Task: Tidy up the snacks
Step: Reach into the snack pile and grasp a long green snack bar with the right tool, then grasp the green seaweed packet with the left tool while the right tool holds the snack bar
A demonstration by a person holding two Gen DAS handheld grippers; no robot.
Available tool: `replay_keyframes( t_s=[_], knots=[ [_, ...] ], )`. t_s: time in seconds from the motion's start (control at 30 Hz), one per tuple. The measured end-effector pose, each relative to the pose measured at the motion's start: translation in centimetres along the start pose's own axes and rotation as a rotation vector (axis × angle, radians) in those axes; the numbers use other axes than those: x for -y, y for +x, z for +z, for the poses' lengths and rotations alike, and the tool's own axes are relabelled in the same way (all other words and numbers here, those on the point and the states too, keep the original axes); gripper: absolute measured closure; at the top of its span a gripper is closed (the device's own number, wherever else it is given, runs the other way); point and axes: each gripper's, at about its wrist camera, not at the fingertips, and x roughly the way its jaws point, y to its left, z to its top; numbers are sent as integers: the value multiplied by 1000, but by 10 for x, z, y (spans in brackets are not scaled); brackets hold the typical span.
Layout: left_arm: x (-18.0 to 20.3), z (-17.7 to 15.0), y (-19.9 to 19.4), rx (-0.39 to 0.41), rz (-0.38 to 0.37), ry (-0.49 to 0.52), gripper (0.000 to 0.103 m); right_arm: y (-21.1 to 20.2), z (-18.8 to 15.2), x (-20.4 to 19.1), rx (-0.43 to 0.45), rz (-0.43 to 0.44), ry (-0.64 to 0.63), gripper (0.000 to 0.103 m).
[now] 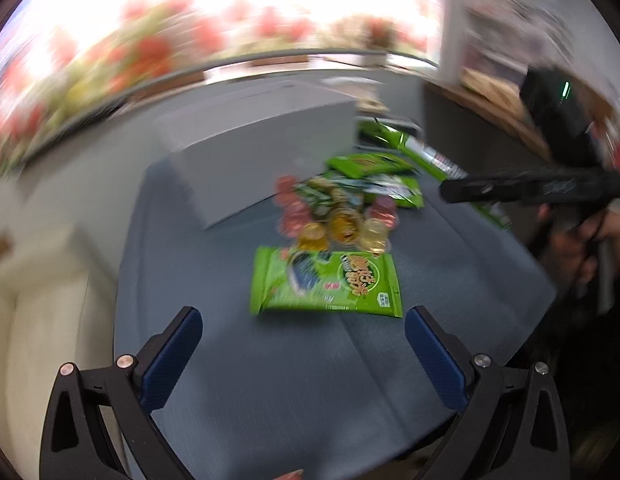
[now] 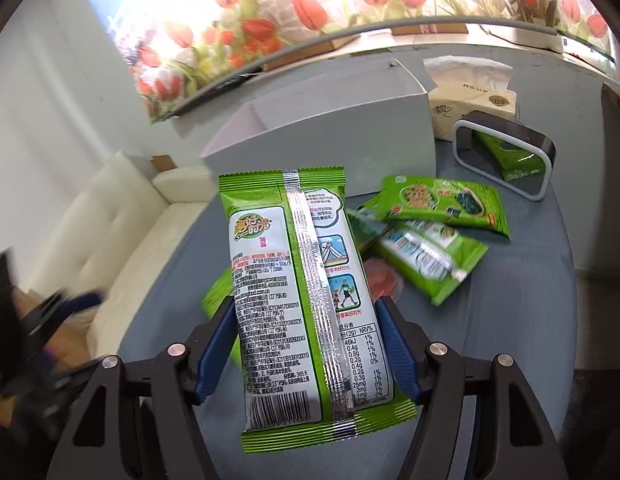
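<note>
Item: green seaweed snack packet (image 2: 298,292), back face showing, held lengthwise above the blue table (image 2: 522,320). The right gripper (image 2: 306,344) is clamped on its lower half, blue pads pressing both long sides.

Handling, as judged: light, soft, crinkly film, likely slippery and crushable; best gripped across the flat body, not the foil seam.

Left gripper (image 1: 304,344): jaws wide apart, empty, short of another green packet (image 1: 326,282) lying flat beside the jelly cups (image 1: 342,228).

Room: the white open box (image 2: 330,128) stands just behind the pile, top unobstructed. Loose packets (image 2: 442,204) and a white-framed clock (image 2: 506,156) crowd the right; table edge close left.
</note>
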Motion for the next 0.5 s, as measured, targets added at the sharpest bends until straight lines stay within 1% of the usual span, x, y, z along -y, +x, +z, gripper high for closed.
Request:
replay_keyframes(
  t_s=[0.07, 0.17, 0.2, 0.23, 0.33, 0.43, 0.5],
  knots=[
    [2, 5, 19, -8, -61, 140, 0, -12, -10, -6, 13, 9, -5, 30],
    [-2, 13, 48, -40, -118, 288, 0, -24, -20, -20, 32, 33, -5, 30],
    [-3, 15, 56, -45, -134, 319, 0, -28, -25, -22, 36, 41, -3, 30],
    [-5, 19, 68, -67, -155, 353, 0, -31, -29, -25, 40, 43, -2, 30],
    [-11, 27, 92, -103, -195, 405, 0, -36, -36, -28, 43, 46, 0, 30],
    [-13, 36, 112, -137, -278, 463, 0, -35, -45, -26, 29, 26, 26, 30],
    [-11, 40, 122, -173, -326, 508, 0, -38, -52, -24, 30, 38, 60, 30]
  ],
)
